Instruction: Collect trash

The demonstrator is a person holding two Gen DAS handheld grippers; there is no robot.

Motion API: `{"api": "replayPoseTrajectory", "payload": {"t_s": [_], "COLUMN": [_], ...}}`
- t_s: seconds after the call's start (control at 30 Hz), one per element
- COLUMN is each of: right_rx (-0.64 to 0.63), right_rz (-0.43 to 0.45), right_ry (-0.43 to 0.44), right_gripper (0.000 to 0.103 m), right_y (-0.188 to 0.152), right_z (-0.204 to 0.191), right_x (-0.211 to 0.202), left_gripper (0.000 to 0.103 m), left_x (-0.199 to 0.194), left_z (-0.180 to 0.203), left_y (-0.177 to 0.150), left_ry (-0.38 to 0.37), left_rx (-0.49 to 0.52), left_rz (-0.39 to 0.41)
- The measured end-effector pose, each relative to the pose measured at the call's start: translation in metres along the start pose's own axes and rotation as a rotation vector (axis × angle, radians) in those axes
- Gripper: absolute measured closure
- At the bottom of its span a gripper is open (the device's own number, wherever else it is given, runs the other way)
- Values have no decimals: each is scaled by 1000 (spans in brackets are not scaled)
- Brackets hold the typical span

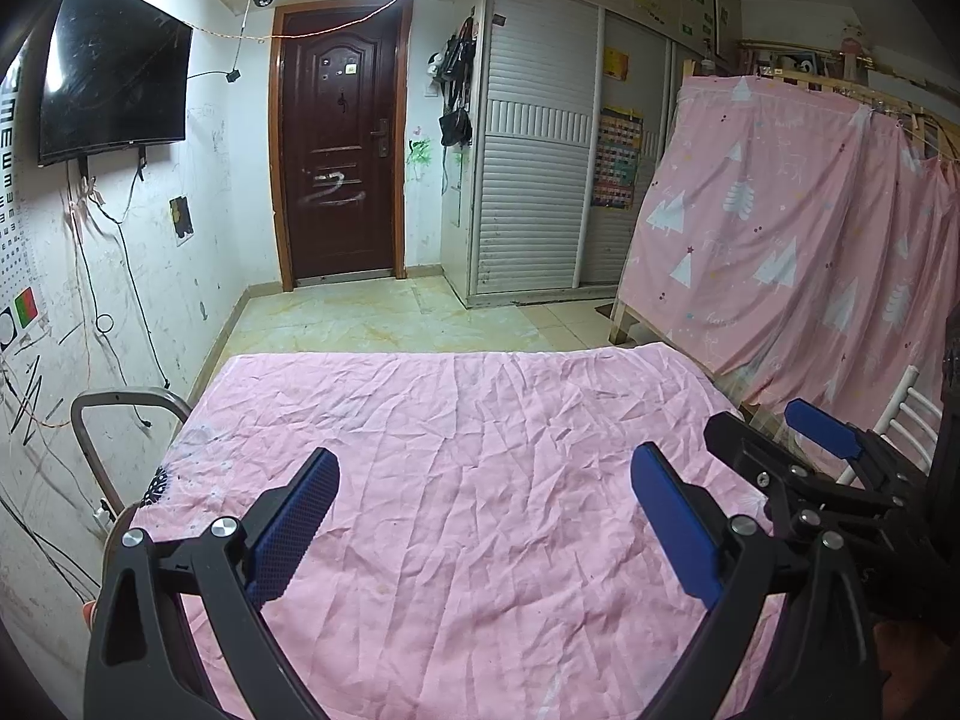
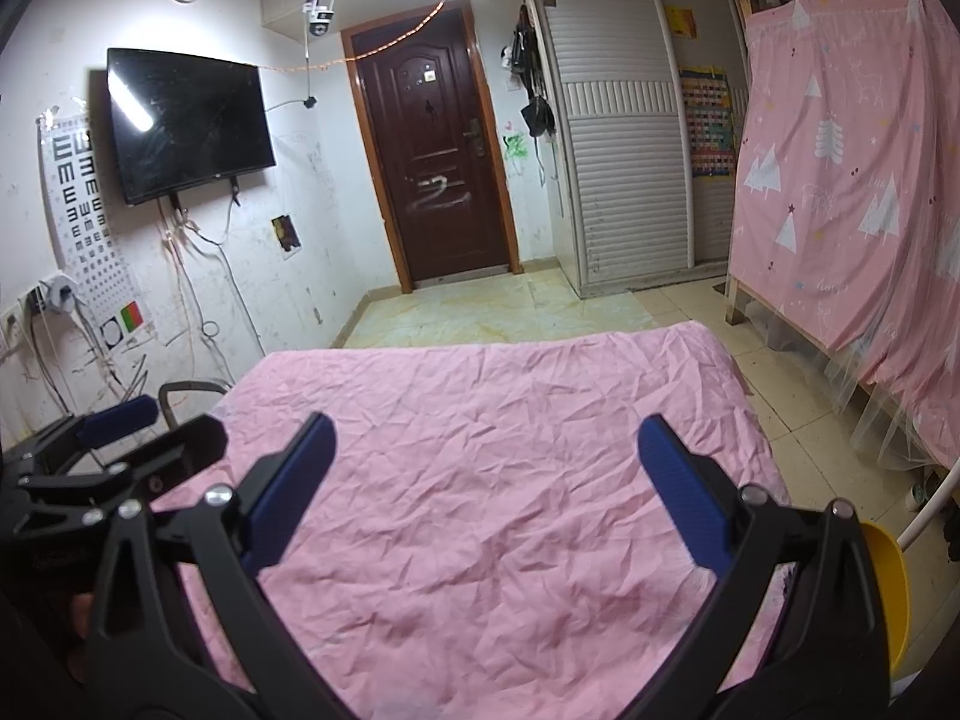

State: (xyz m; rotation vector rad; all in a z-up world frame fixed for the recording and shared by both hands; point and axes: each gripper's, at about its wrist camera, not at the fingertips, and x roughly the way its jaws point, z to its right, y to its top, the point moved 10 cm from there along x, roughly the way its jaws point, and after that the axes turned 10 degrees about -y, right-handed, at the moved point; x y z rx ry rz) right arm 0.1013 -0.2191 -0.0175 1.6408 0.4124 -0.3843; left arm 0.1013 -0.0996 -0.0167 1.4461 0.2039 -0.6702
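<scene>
My left gripper (image 1: 483, 468) is open and empty, held above a wrinkled pink cloth (image 1: 456, 456) that covers a table. My right gripper (image 2: 486, 438) is open and empty above the same cloth (image 2: 492, 450). Each gripper shows in the other's view: the right one (image 1: 774, 438) at the right edge, the left one (image 2: 162, 420) at the left edge. No trash shows on the cloth in either view.
A yellow bin (image 2: 888, 576) stands at the table's right side. A metal chair frame (image 1: 120, 414) stands at the table's left. A pink curtained bed (image 1: 798, 228) is on the right, a wardrobe (image 1: 540, 168) and a brown door (image 1: 342, 144) beyond.
</scene>
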Motion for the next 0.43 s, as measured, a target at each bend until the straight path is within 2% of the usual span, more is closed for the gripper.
{"api": "replayPoseTrajectory", "payload": {"t_s": [0.43], "right_rx": [-3], "right_rz": [-7], "right_ry": [2], "right_gripper": [6], "right_y": [-3], "right_z": [-3], "right_x": [5], "left_gripper": [15], "left_x": [3], "left_z": [1], "left_y": [-4], "left_ry": [-3], "left_rx": [-7], "left_rz": [-11]}}
